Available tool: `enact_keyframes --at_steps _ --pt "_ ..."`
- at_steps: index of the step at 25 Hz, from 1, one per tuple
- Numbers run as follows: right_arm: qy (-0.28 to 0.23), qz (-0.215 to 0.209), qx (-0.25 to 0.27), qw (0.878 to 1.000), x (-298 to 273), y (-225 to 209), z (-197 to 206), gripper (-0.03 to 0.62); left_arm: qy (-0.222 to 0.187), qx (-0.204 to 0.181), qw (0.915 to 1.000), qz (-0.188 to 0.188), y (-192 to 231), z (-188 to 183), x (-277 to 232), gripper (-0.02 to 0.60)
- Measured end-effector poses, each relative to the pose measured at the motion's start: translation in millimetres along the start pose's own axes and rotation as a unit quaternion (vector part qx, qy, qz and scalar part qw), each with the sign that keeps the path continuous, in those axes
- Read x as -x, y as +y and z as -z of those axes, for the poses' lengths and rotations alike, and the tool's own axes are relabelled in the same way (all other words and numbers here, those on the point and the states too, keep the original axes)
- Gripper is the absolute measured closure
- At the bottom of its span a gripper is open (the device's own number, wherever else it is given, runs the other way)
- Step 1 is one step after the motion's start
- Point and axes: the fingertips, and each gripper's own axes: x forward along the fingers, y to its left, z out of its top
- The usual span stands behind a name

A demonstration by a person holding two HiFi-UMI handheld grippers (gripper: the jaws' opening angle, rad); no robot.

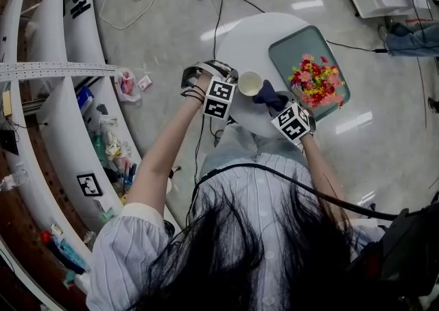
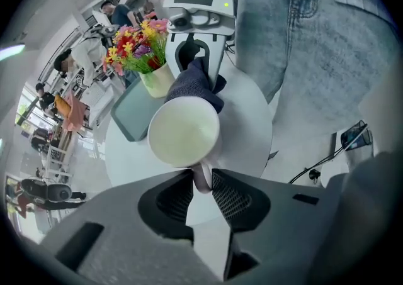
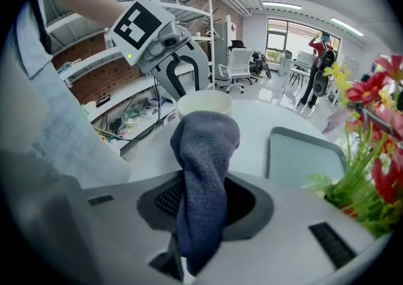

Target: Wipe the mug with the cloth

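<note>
Dark hair (image 1: 226, 255) of the person fills the bottom of the head view, and beyond it both tools come together over the round tabletop (image 1: 247, 42). There the left tool (image 2: 203, 180) is clamped on the handle of the mug (image 2: 184, 133), apparently to steady it. The mug's mouth is exposed and it is empty. Opposite, the right tool (image 3: 201, 208) pinches the blue cloth (image 3: 204, 164), whose free end bunches against the mug's far side, seemingly ready to rub. Further back, a tray (image 1: 295, 45) carries a pot (image 2: 157, 81) of flowers (image 1: 315, 82).
</note>
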Motion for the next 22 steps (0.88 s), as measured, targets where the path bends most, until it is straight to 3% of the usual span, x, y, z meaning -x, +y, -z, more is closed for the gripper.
enact_keyframes --at_steps 2,4,6,8,11,15,17,22 --pt "0.001 0.0 -0.002 1.0 0 1 1 0.471 0.006 -0.011 0.9999 -0.004 0 0 -1 0.479" --pt "0.0 0.0 -0.004 1.0 0 2 1 0.471 0.004 0.002 1.0 -0.003 -1 -1 -2 0.479" --pt "-0.001 0.001 -0.007 1.0 0 1 2 0.471 -0.009 0.043 0.999 0.005 -4 -3 -3 0.454" --pt "-0.002 0.001 -0.01 1.0 0 0 2 0.471 -0.029 0.103 0.9942 0.013 -9 -6 -2 0.381" --pt "-0.004 0.002 -0.014 1.0 0 2 1 0.471 -0.062 0.201 0.9775 -0.01 -8 -10 12 0.357" --pt "-0.007 0.002 -0.022 1.0 0 3 1 0.47 -0.104 0.304 0.9448 -0.065 -1 -29 41 0.357" --pt "-0.009 0.003 -0.026 1.0 0 3 1 0.471 -0.099 0.316 0.9405 -0.078 -3 -41 47 0.359" --pt "-0.013 0.0 -0.034 0.999 -2 5 1 0.471 -0.069 0.306 0.9443 -0.1 -5 -63 43 0.36"
